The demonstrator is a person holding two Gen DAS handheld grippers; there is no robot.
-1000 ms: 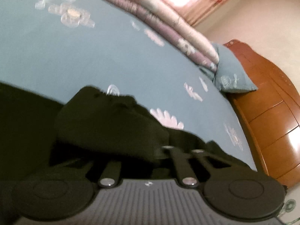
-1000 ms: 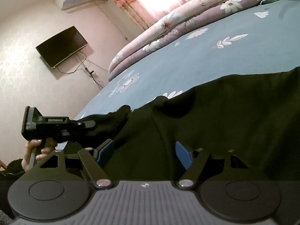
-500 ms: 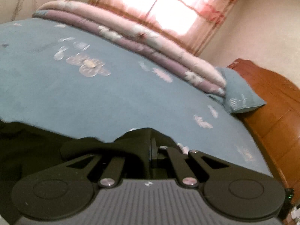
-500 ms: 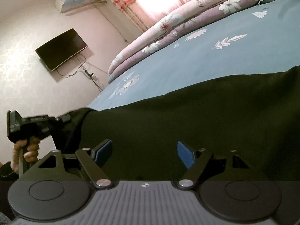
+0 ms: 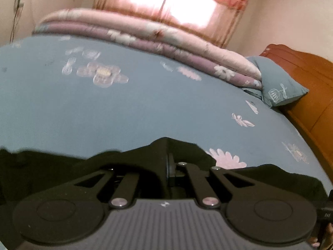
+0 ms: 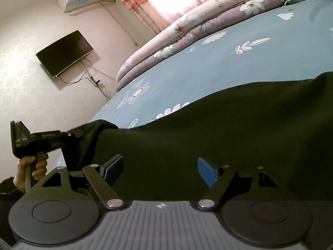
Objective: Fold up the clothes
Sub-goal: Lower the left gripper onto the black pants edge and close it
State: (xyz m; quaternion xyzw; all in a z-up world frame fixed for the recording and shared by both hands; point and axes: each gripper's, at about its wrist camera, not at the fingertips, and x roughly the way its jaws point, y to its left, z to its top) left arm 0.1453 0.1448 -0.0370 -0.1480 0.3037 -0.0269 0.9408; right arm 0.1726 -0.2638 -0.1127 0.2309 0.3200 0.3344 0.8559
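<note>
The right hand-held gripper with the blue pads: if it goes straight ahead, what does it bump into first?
Most likely the black garment. The right hand-held gripper is open and tilted down over that cloth, which fills the space ahead of its pads; the gap to it is unclear.

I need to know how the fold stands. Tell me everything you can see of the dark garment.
The dark garment is black, soft-looking cloth spread wide over the blue flowered bedsheet. One end is pinched in the shut left gripper and lifted off the bed. The right gripper is open above the cloth, its blue fingers not pressing it.
</note>
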